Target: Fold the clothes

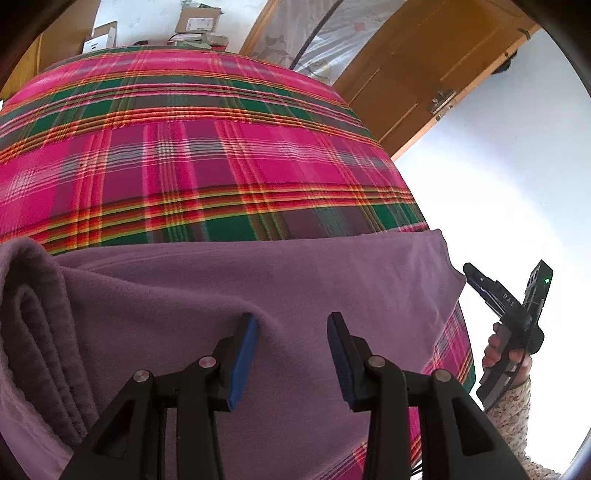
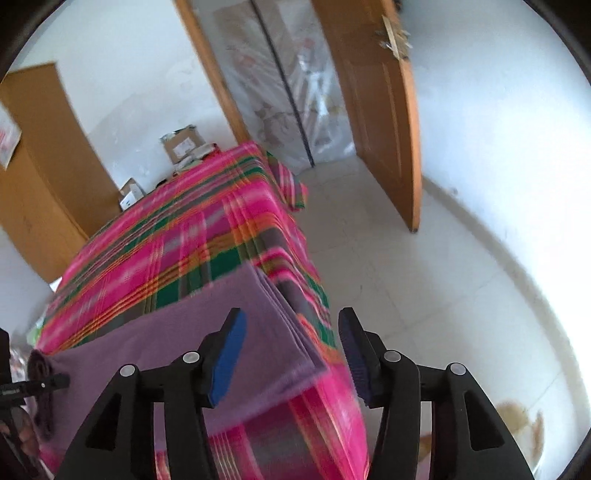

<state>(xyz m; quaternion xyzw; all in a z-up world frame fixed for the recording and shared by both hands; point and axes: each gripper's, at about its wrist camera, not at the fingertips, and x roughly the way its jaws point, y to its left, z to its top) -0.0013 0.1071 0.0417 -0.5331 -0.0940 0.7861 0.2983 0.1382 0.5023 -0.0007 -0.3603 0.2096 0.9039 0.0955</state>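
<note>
Purple garment (image 1: 258, 295) beneath open, empty tongs (image 1: 291, 354).

A big checked cloth (image 1: 207, 158) in pink, green and orange covers the bed or table. Past its far end, at about 11 o'clock in the left wrist view, a few cardboard boxes (image 1: 197, 20) sit by the white wall. A brown wooden door (image 2: 384, 110) stands open at about 1 o'clock in the right wrist view. Beside it hangs what may be a see-through plastic sheet (image 2: 280, 85); the view is blurry there. The floor (image 2: 424, 288) has pale tiles.
</note>
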